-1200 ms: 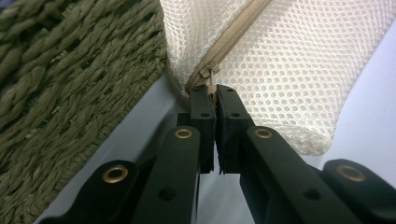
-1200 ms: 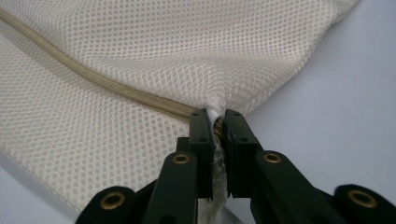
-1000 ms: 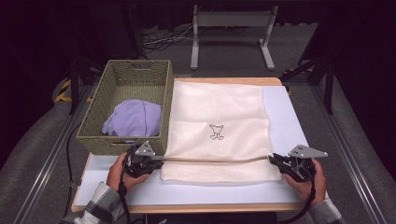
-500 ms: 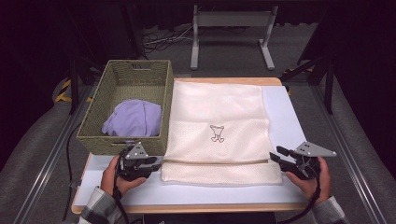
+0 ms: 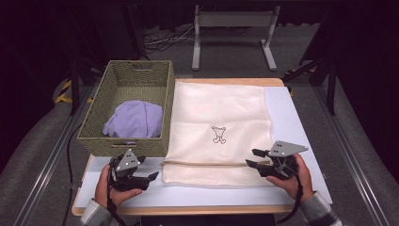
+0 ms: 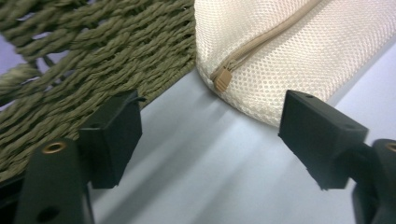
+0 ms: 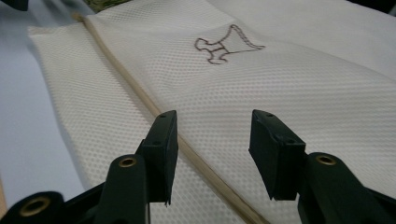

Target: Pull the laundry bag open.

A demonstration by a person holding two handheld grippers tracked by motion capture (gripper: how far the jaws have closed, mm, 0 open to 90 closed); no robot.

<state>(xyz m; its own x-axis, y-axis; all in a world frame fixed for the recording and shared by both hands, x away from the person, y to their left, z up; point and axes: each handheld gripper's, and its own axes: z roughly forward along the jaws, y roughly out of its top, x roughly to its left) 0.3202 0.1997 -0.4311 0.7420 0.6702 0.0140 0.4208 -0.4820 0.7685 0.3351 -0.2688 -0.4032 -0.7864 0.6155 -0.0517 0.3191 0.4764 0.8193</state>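
a: where's the mesh bag (image 5: 221, 132) right now?

b: i see it lying flat on the white surface (image 5: 301, 141), its left edge just beside the woven basket (image 5: 94, 127). a tan zip strip (image 5: 207, 164) runs across its near end, and a small outline drawing (image 5: 218, 134) sits near the middle.

a: and your left tool (image 5: 151, 177)?

b: its jaws have just been opening and stand wide apart with nothing between them. it's off the bag, over bare surface, near the bag's front left corner. in the left gripper view the zip end (image 6: 222, 79) lies just ahead of the jaws, with the basket wall on the left.

a: right tool (image 5: 252, 158)?

b: its jaws have been opening too, and they're parted, gripping nothing. it hovers over the bag's near right part, the zip strip passing under the gap.

a: anything in the basket?

b: a bundle of lilac cloth (image 5: 134, 120).
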